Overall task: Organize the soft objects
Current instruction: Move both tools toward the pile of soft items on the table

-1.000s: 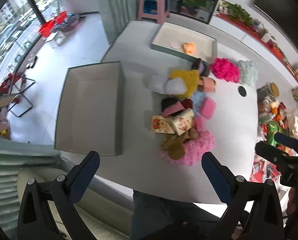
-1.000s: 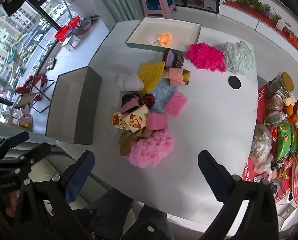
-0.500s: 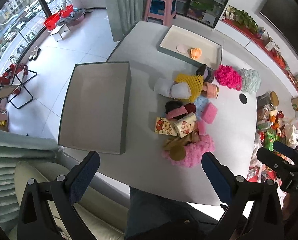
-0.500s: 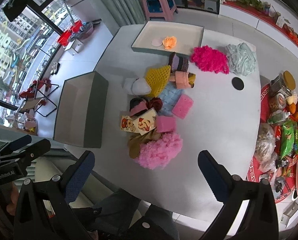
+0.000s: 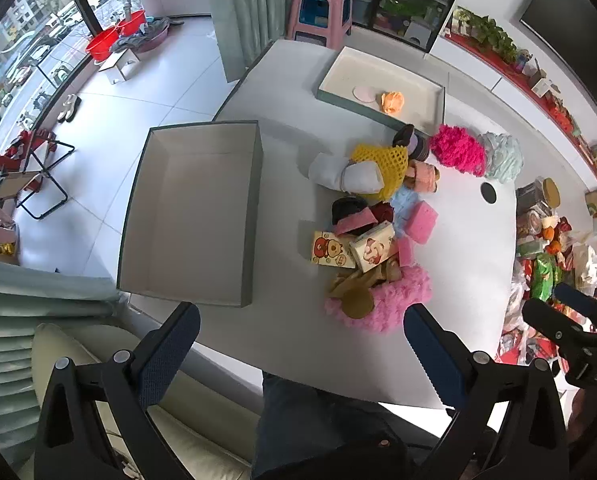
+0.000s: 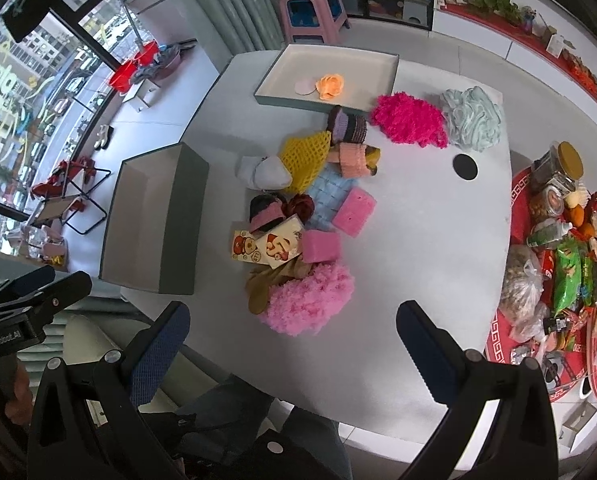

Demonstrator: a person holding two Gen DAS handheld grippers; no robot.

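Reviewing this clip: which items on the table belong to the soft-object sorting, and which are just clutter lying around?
Job items: light pink fluffy pouf, pink sponges, yellow mesh piece, magenta pouf, pale blue pouf, deep grey box, shallow tray holding an orange flower.

Lying about: snacks and jars on the red mat, pink stool.

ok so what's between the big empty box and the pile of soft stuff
Only bare white table: the left wrist view shows a clear strip separating the box from the pile; the right wrist view agrees.
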